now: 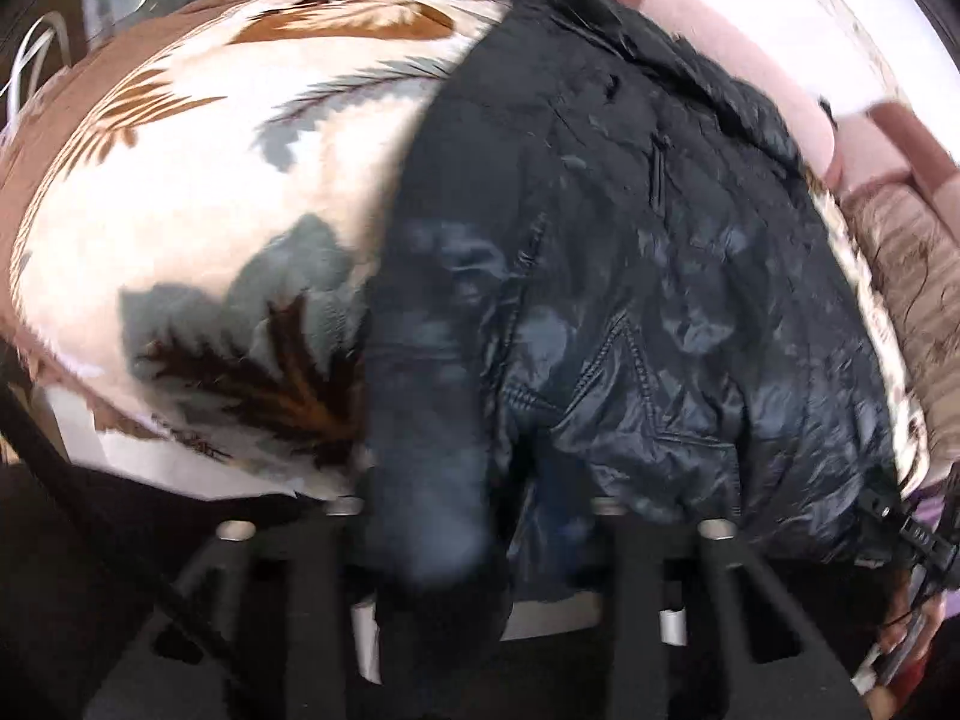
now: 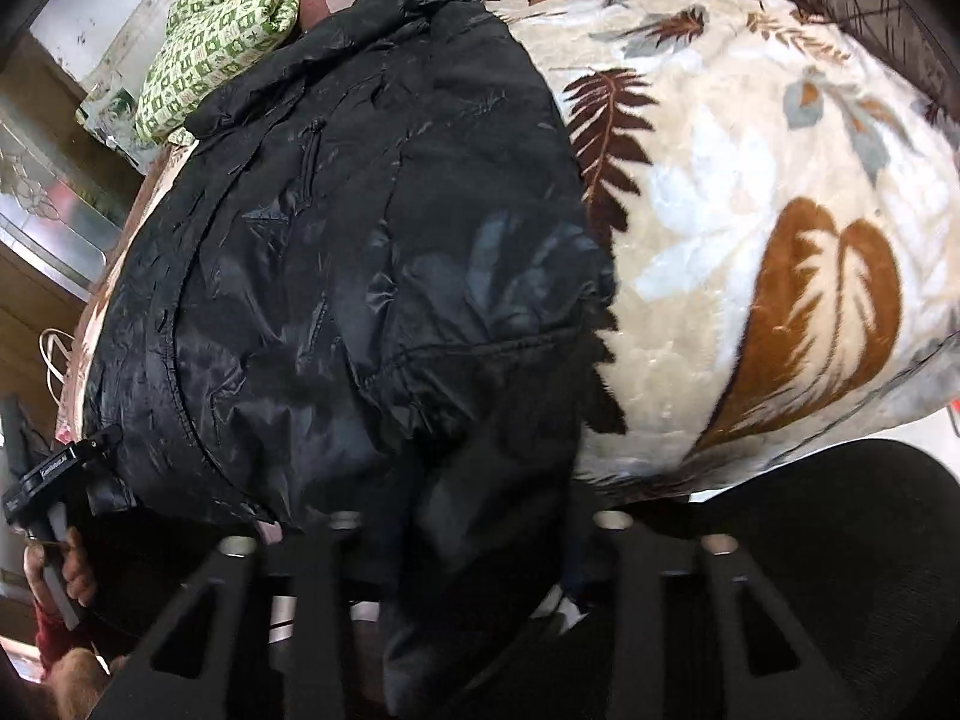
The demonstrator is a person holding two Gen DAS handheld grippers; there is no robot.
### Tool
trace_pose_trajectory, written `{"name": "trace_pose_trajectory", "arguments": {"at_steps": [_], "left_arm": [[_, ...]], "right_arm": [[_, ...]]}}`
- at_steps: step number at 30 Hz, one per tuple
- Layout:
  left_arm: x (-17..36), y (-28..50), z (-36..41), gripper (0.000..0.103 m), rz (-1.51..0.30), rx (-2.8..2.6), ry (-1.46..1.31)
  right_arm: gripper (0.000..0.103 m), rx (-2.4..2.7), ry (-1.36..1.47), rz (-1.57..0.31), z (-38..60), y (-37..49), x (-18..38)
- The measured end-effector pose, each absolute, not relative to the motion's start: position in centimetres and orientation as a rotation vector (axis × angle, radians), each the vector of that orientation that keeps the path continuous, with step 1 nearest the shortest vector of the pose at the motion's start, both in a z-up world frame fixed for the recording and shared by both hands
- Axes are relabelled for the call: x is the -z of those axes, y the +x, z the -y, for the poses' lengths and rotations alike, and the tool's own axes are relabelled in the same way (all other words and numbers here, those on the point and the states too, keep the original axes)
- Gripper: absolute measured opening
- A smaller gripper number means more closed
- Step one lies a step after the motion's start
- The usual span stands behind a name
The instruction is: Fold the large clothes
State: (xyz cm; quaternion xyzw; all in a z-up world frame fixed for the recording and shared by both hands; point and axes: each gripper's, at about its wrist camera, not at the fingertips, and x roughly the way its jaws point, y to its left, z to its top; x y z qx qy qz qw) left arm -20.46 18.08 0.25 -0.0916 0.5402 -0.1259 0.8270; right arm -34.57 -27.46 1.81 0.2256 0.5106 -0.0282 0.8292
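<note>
On the bed, across its whole visible top: one plush cream blanket with brown and grey leaf print [image 2: 750,228], spread as the carrying surface.

Over the middle of the blanket, running from the far edge to the near edge and hanging past it: one large black shiny quilted jacket [image 2: 360,252], creased, with zip pockets uppermost. Its near hem is gathered up at two points.

At the far edge of the bed, beside the jacket's collar end: one green-and-white patterned cloth [image 2: 234,42], bunched, touching or just beside the jacket.

At the near edge, toward the jacket's left side: left gripper [image 1: 480,570], black, two-fingered. Its fingers are drawn narrow, and a blurred fold of black fabric is bunched between them; it is judged to be pinched.

At the near edge, toward the jacket's right side: right gripper [image 2: 474,576], likewise narrowed, with a hanging fold of the jacket clamped between its fingers.

Risks noted: the slick shell may be pulled out of either narrow pinch when the hem is carried toward the collar, since only a small bunch is held. An uneven lift would skew the fold. The plush blanket may be dragged along.
</note>
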Motion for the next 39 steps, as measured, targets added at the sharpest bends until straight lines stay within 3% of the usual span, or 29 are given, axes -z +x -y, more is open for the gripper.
{"name": "trace_pose_trajectory", "arguments": {"at_steps": [6, 14, 17, 19, 20, 21, 30, 38, 39], "left_arm": [[-6.2, -21.5, -20.6, 0.016, -1.041, 0.307, -0.326], [-15.9, -16.5, -20.6, 0.016, -0.785, 0.279, -0.289], [-17.3, -14.2, -19.4, 0.017, -0.777, 0.255, -0.239], [-17.1, -13.7, -18.2, 0.032, -0.776, 0.229, -0.189], [-16.5, -13.7, -17.8, 0.053, -0.784, 0.214, -0.157], [-15.9, -14.1, -18.1, 0.062, -0.788, 0.205, -0.142], [-3.9, -14.5, -21.7, 0.062, -1.093, 0.101, -0.214], [0.0, -17.6, -19.9, 0.067, -1.154, 0.155, -0.223], [-0.1, -18.0, -19.6, 0.049, -1.159, 0.179, -0.209]], "right_arm": [[0.017, -0.069, 0.565, -0.938, 29.2, -35.4, -8.1], [0.016, -0.121, 0.578, -0.739, 31.6, -30.1, -15.5], [0.014, -0.108, 0.584, -0.73, 31.7, -26.6, -15.9], [0.014, -0.094, 0.586, -0.74, 31.4, -24.9, -15.8], [0.014, -0.092, 0.593, -0.749, 31.4, -24.0, -15.5], [0.014, -0.094, 0.598, -0.753, 31.1, -23.8, -15.5], [0.014, -0.092, 0.583, -0.784, 31.5, -23.6, -14.3], [0.014, -0.077, 0.606, -0.782, 32.3, -24.5, -13.6], [0.014, -0.076, 0.61, -0.783, 32.3, -24.6, -13.5]]}}
